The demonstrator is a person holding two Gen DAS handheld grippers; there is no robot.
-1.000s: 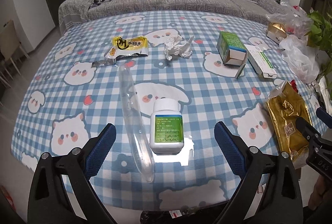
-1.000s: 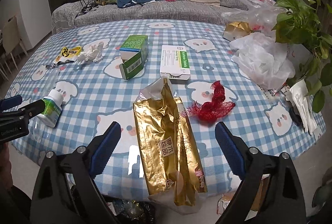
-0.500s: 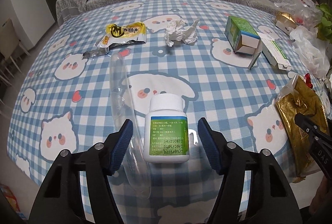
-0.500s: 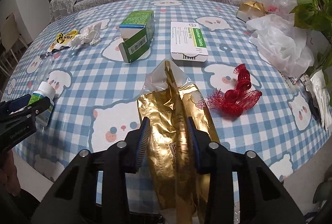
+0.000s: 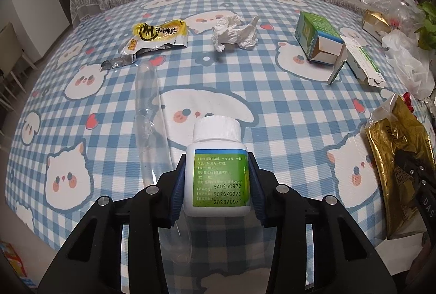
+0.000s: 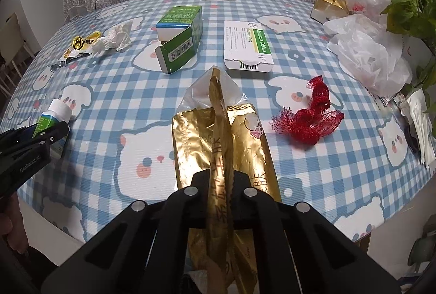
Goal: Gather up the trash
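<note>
Your left gripper is closing its blue pads around a white pill bottle with a green label, lying between the fingers. Your right gripper is clenched on a crinkled gold foil bag, pinching its raised fold, likely for lifting

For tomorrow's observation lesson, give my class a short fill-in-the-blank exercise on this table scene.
1. The left gripper is closing on a white ____ with a green label.
2. The right gripper pinches a ____-coloured wrapper.
3. The netting right of the wrapper is ____.

Missing words: bottle; gold; red
</note>
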